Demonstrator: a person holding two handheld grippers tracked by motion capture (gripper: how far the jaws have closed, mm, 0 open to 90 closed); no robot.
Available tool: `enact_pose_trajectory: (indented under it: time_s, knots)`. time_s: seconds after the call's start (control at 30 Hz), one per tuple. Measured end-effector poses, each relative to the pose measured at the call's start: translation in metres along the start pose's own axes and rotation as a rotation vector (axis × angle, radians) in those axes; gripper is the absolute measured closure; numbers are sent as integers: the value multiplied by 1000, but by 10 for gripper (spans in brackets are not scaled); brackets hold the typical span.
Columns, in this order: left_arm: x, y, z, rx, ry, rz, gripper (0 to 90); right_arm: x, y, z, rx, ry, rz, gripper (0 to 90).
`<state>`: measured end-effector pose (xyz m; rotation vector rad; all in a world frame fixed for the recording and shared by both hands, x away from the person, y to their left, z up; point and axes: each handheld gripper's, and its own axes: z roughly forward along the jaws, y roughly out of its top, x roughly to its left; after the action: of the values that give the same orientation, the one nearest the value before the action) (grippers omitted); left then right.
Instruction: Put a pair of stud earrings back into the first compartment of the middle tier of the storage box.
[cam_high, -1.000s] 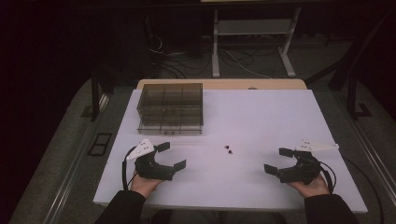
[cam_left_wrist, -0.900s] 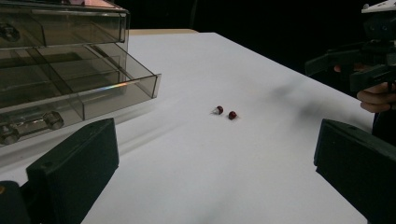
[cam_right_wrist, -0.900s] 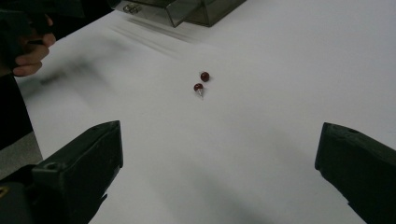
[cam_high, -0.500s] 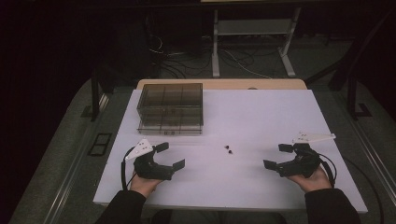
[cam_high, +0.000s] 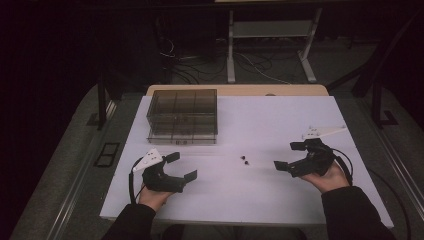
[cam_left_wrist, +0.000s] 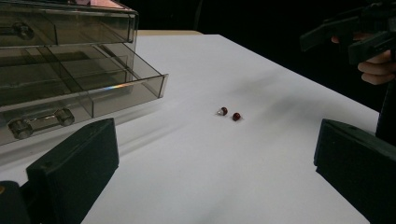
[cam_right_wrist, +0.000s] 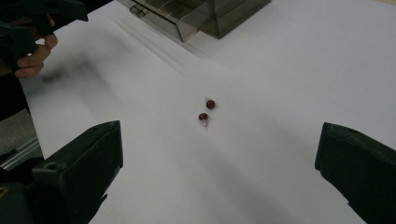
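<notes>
Two small dark red beads (cam_high: 244, 159), each with a short metal pin, lie side by side on the white table (cam_high: 280, 120), between my two grippers. My left gripper (cam_high: 182, 166) rests low at the front left, open and holding nothing. The right gripper (cam_high: 286, 155) hovers open just right of the beads, jaws pointing at them. In the left gripper view the beads (cam_left_wrist: 229, 113) lie ahead of the wide-apart jaws of the left gripper (cam_left_wrist: 215, 161). In the right gripper view the beads (cam_right_wrist: 207, 110) sit a little beyond the right gripper (cam_right_wrist: 219, 161).
A smoky clear plastic drawer box (cam_high: 182, 116) stands at the back left of the table, its bottom drawer (cam_left_wrist: 116, 91) pulled partly out. Beyond the far table edge are a metal stand (cam_high: 270, 40) and cables on the floor.
The right gripper has moved forward and a little left, closer to the beads. The left gripper has barely shifted.
</notes>
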<state>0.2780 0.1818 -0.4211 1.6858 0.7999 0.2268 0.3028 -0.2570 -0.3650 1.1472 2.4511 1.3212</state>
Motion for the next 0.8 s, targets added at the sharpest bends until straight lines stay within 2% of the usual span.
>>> enact_pose_trajectory:
  time_s: [0.07,0.37,0.8]
  knots:
    - [0,0,0,0,0,0,0,0,2,2,6,2,-6,4]
    - [0,1,-1,-4,-3,-1,0,3,19,30,50,23,-36,4]
    - [1,1,-1,-7,-6,-3,0,5,20,73,109,49,-53,4]
